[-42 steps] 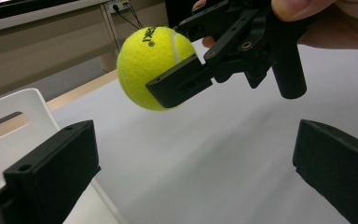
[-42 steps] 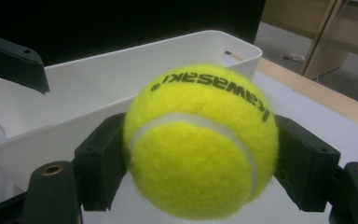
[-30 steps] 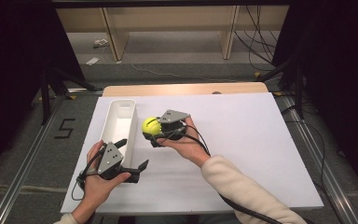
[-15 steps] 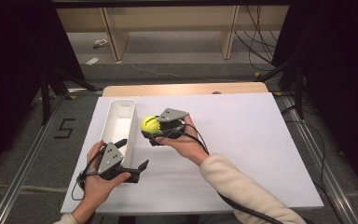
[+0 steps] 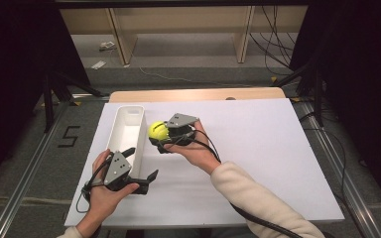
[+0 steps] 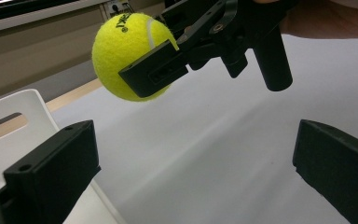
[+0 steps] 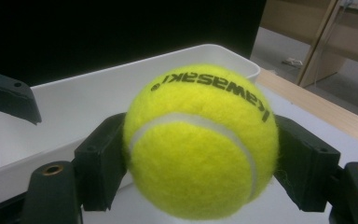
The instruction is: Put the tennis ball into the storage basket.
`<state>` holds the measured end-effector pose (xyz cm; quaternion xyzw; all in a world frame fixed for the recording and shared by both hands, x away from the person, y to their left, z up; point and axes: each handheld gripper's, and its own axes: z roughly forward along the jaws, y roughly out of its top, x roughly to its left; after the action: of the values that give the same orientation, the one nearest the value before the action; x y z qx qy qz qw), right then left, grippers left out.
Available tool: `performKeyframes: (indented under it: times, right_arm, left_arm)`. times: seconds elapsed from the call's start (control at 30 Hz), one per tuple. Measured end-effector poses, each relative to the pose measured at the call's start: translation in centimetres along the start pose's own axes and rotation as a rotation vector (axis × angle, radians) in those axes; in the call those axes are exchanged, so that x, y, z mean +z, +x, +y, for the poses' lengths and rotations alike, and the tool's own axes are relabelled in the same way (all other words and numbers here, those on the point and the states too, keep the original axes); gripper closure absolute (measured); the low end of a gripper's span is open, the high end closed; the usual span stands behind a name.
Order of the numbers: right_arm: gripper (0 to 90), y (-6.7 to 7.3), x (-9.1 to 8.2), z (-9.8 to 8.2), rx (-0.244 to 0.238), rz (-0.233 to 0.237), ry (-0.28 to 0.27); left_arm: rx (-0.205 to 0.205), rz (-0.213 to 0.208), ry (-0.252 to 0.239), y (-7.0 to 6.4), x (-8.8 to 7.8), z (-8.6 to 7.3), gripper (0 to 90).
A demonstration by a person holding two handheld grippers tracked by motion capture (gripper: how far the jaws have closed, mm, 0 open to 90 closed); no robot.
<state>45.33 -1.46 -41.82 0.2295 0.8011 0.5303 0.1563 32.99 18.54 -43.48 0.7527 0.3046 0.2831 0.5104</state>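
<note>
A yellow tennis ball point(image 5: 157, 130) printed "kawasaki" is clamped between the black jaws of my right gripper point(image 5: 159, 138). It is held off the white table, just right of a long white bin point(image 5: 120, 144). In the right gripper view the ball point(image 7: 200, 140) sits between both jaws, with the bin's wall point(image 7: 98, 98) behind it. My left gripper point(image 5: 140, 163) is open and holds nothing, near the bin's front end. In the left gripper view the ball point(image 6: 126, 51) hangs above and ahead of the spread jaws.
The white board point(image 5: 258, 148) covers the table, with a wooden strip point(image 5: 193, 94) along its far edge. The bin point(image 6: 14, 112) looks hollow inside and has a handle slot at one end. Metal rails run along both sides of the table.
My right gripper has edged the ball slightly up and toward the bin. The left gripper has stayed put and open.
</note>
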Motion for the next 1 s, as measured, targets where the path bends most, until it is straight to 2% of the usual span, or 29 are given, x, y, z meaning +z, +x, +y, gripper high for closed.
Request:
performKeyframes:
  times: [1.0]
  right_arm:
    - [26.1, 0.37, 0.75, 0.97, -0.011, 0.009, -0.004]
  left_arm:
    - [0.000, 0.002, 0.001, -0.01, 0.03, -0.02, 0.0]
